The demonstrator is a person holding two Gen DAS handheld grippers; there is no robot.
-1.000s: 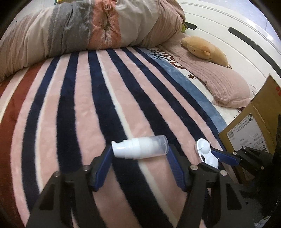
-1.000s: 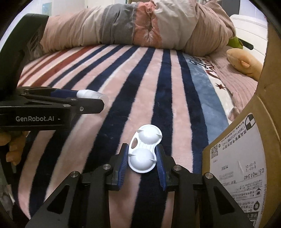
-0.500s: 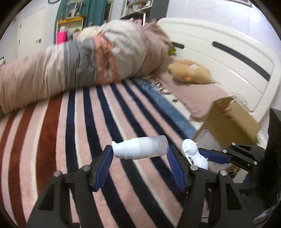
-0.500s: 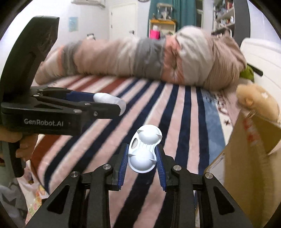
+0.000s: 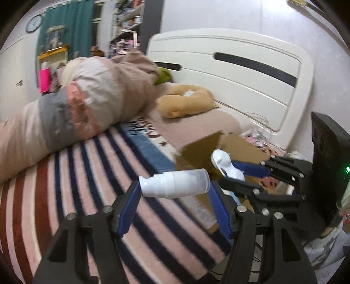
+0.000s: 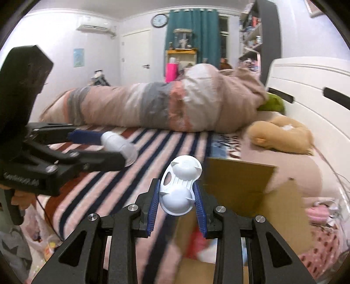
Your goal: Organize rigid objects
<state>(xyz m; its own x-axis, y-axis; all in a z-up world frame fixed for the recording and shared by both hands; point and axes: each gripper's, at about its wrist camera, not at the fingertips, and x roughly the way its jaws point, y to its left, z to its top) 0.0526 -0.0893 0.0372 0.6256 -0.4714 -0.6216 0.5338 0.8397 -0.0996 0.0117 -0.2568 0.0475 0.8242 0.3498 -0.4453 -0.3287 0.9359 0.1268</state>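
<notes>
— What surrounds the cardboard box (image 6: pixel 238 185)?

— It stands open at the edge of a bed covered by a striped blanket (image 5: pixel 91 174). Beyond the box lie a rolled duvet (image 6: pixel 153 109), one tan plush toy (image 6: pixel 282 135) and a white headboard (image 5: pixel 229 72); a wall clock (image 6: pixel 159 20) hangs far behind.

— And the grippers?

— The left gripper (image 5: pixel 174 192) is raised beside the box, clenched on one white pump bottle (image 5: pixel 175 184) held crosswise. The right gripper (image 6: pixel 176 198) hovers over the box's near side, grasping one white two-cup plastic piece (image 6: pixel 179 185) upright between its blue pads (image 6: pixel 153 205).
</notes>
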